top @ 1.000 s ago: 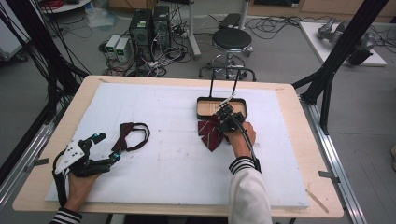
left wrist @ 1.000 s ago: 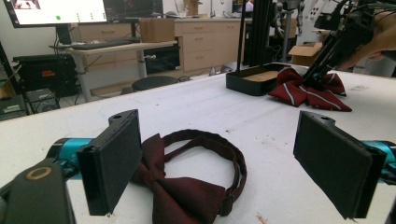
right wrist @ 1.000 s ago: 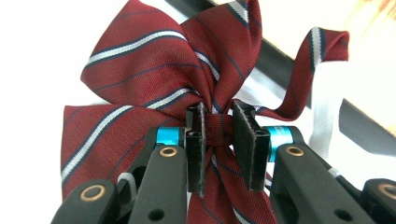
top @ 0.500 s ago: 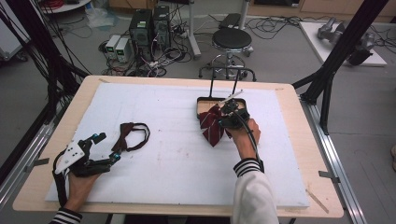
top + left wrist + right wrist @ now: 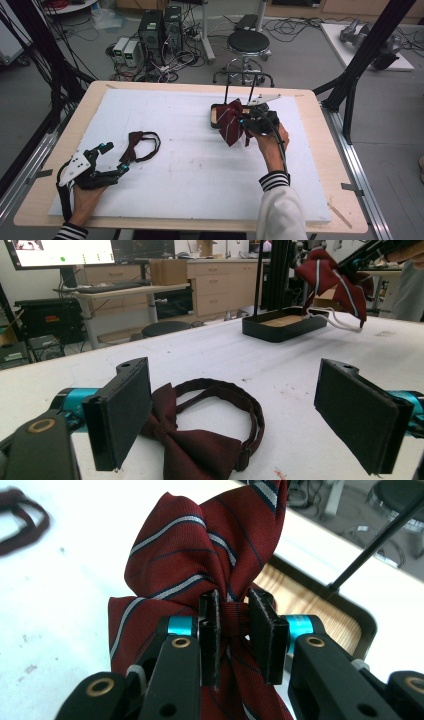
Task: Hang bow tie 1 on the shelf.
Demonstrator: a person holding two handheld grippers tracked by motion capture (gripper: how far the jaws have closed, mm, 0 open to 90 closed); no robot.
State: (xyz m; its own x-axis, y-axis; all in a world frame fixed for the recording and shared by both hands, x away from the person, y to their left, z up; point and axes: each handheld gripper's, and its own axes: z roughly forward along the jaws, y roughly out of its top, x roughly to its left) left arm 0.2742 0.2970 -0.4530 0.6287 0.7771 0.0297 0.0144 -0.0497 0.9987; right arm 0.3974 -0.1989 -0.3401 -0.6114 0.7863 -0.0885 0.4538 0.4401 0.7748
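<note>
Right gripper, its jaws closed onto the central knot of the striped red bow tie, which bunches above and hangs below the pads; in the high view the same gripper holds the tie clear of the white table cover, at the near-left edge of the black tray that stands toward the far right of the table. The tray, seen from the left gripper view, has a light wooden floor and two thin upright rods rising from its far side; the tie hangs partly over its right end, with a pale cord trailing down toward its rim. The step in hand appears to be the carrying of the striped tie, lifted by its knot, either out of or over the tray; which of the two cannot be told. The next move calls for a steady grip on the narrow knot, since the loose wings and cord could snag on the tray rim or the rods. Left gripper, at the near left of the table, jaws wide apart and holding nothing, rests low with the dark maroon bow tie lying flat between and just ahead of its pads, its strap looped toward the far side; this tie seems the likely next pick.
</note>
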